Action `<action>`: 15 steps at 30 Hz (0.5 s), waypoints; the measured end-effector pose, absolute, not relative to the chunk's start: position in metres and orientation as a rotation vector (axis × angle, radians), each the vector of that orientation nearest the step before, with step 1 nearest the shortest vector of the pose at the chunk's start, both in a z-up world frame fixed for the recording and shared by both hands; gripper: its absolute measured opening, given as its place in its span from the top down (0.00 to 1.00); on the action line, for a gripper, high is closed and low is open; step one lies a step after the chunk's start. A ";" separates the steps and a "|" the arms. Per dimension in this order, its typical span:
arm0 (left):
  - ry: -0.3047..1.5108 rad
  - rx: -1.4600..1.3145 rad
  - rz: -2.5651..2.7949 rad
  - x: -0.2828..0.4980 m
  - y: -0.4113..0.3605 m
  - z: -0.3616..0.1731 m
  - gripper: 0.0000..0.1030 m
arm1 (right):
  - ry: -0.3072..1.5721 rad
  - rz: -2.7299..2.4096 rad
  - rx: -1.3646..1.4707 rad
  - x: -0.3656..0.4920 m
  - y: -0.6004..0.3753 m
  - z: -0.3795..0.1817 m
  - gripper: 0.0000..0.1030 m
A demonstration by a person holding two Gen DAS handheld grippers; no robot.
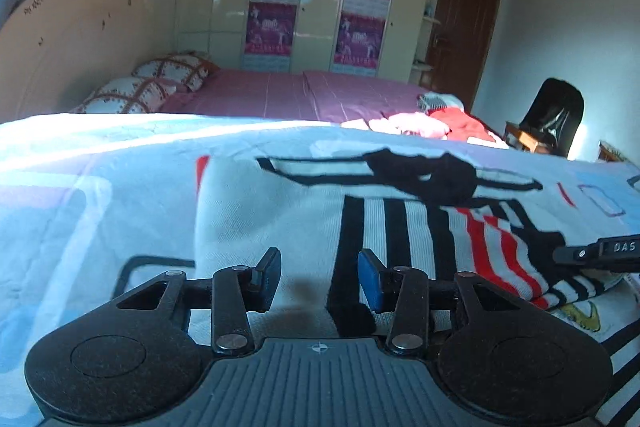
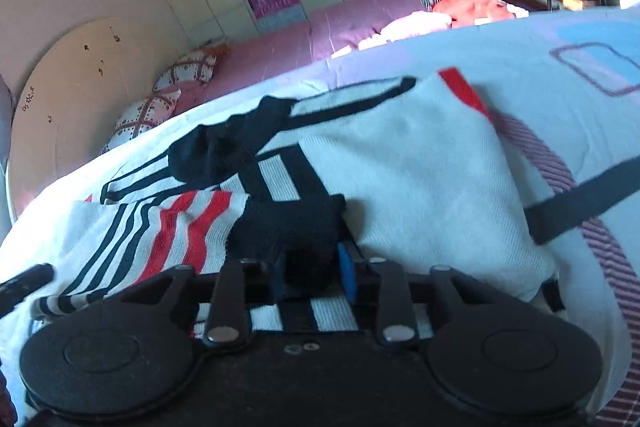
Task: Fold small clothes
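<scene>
A white knit garment [image 1: 280, 211] with black and red stripes lies on a pale bedspread [image 1: 100, 167]. Its black collar [image 1: 424, 171] is at the far side. In the left wrist view my left gripper [image 1: 319, 263] hovers just over the white cloth, open, with nothing between its pads. One finger of the right gripper [image 1: 596, 253] enters from the right edge. In the right wrist view the garment [image 2: 420, 163] fills the middle, and my right gripper [image 2: 312, 269] is shut on a bunched black part [image 2: 296, 223] of it. The left gripper's tip [image 2: 28, 281] shows at the left edge.
Beyond the bedspread lies a pink sheet [image 1: 300, 95] with two patterned pillows [image 1: 160, 83] and a pile of red and pink clothes [image 1: 436, 123]. A cream wardrobe [image 1: 320, 7] with posters lines the back wall. A black chair [image 1: 556, 115] stands at the right.
</scene>
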State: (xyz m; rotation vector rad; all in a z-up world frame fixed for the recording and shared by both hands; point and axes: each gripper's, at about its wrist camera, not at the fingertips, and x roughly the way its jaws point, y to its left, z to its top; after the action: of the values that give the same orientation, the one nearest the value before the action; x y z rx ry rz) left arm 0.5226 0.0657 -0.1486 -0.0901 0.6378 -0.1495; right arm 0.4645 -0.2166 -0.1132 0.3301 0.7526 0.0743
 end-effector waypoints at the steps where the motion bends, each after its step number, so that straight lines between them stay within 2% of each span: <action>1: 0.691 -0.091 -0.156 0.528 0.064 -0.158 0.59 | 0.749 0.084 0.317 0.462 -0.217 -0.111 0.91; 6: 0.688 -0.052 -0.179 0.522 0.063 -0.163 0.59 | 0.754 0.073 0.184 0.450 -0.217 -0.115 0.94; 9: 0.602 -0.064 -0.180 0.525 0.073 -0.140 0.59 | 0.659 0.047 0.156 0.449 -0.216 -0.093 0.81; 11: 0.586 -0.061 -0.170 0.543 0.084 -0.131 0.59 | 0.604 0.106 0.168 0.456 -0.214 -0.081 0.80; 15: 0.611 -0.078 -0.156 0.592 0.100 -0.134 0.59 | 0.633 0.220 0.160 0.488 -0.193 -0.086 0.80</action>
State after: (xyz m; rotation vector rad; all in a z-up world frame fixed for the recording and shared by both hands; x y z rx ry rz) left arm 0.5920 0.1000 -0.1342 -0.0779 0.6107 -0.1557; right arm 0.4875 -0.1928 -0.0863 0.1597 0.6325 0.2201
